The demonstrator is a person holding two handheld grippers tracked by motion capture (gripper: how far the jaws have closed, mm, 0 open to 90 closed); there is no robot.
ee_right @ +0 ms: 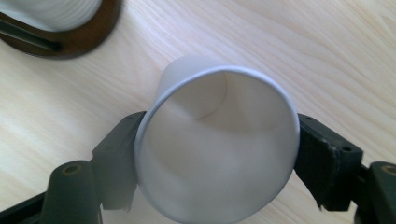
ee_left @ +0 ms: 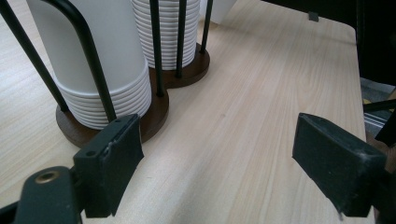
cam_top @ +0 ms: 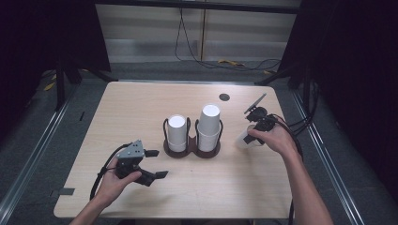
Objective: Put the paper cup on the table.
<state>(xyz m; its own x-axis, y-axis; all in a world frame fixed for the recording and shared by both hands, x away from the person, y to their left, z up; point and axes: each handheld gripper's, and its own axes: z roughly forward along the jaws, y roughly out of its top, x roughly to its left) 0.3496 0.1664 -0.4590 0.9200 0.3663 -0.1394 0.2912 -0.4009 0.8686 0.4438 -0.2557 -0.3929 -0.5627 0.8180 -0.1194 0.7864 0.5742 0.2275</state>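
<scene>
Right claw (ee_right: 217, 154): clamped on white paper cup (ee_right: 219, 149), mouth facing cam
Cup spot: rt of cup rack (cam_top: 192, 149), just over table (cam_top: 141, 103)
Left claw (ee_left: 233, 163): wide apart, nothing inside, near rack

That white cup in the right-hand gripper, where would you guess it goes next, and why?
Probably a short carry left toward the taller stack. The right gripper has a single paper cup between its jaws, mouth toward the camera, just right of the holder, where two stacks stand upside down. It would likely need tipping mouth down first. The left gripper waits open near the holder.
</scene>
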